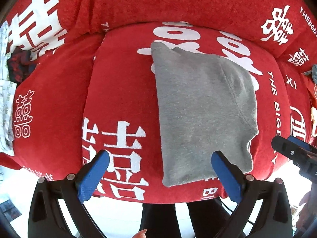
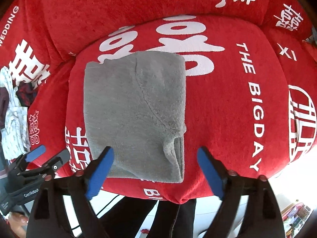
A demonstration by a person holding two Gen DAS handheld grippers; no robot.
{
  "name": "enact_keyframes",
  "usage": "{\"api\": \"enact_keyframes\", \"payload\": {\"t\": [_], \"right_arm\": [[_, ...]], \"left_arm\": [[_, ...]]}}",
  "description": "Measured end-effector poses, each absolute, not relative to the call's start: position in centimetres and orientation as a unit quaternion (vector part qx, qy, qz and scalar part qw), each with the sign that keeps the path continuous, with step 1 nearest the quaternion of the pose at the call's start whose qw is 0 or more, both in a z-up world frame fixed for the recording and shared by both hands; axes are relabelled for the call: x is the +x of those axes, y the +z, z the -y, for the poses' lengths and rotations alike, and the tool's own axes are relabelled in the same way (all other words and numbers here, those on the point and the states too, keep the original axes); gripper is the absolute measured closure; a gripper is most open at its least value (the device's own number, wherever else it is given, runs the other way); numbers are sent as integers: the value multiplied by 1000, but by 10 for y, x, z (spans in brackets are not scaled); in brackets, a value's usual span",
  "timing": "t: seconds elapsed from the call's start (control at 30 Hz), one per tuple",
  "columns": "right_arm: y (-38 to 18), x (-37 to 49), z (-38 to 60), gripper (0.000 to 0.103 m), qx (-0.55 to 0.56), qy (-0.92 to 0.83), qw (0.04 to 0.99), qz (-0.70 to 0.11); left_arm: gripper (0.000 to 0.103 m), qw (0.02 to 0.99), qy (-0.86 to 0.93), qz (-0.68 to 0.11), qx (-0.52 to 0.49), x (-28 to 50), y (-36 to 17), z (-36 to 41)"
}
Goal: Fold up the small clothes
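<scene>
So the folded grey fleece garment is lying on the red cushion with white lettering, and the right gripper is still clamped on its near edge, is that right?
Not quite: the right gripper is open, its blue pads clear of the cloth, as the right wrist view shows. The folded grey fleece garment does lie on the red cushion with white lettering.

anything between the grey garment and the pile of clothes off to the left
Only bare red cover between the grey garment and the pile of clothes, clearest in the left wrist view.

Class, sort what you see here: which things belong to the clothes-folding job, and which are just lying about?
Job: folded grey fleece garment; open left gripper; open right gripper.
Lying about: pale patterned cloth pile; dark red garment; red printed sofa cover.
</scene>
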State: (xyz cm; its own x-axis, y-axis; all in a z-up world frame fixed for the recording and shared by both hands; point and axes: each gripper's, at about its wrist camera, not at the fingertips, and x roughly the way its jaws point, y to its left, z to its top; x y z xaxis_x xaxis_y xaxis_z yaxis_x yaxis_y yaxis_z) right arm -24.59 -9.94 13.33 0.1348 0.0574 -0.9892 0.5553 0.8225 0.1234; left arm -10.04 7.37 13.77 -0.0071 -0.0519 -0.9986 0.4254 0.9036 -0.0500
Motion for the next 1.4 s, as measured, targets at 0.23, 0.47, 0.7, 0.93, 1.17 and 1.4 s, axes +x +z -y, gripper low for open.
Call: {"api": "enact_keyframes", "payload": {"t": [0.23, 0.47, 0.7, 0.93, 1.17, 1.4], "right_arm": [[145, -243, 94, 13, 217, -188, 715, -638], [154, -242, 89, 13, 206, -197, 716, -637], [158, -241, 84, 13, 199, -204, 715, -639], [160, -239, 82, 13, 191, -207, 715, -640], [162, -239, 79, 13, 174, -209, 715, -643], [162, -238, 77, 13, 169, -211, 716, -644]], "left_arm": [[0, 703, -166, -676, 145, -97, 153, -77], [0, 706, -159, -675, 146, -95, 165, -81], [0, 703, -158, -678, 142, -96, 171, -84], [0, 705, -152, -676, 150, -97, 175, -84], [0, 704, -146, -679, 148, -94, 174, -85], [0, 704, -145, -678, 152, -94, 173, -84]]}}
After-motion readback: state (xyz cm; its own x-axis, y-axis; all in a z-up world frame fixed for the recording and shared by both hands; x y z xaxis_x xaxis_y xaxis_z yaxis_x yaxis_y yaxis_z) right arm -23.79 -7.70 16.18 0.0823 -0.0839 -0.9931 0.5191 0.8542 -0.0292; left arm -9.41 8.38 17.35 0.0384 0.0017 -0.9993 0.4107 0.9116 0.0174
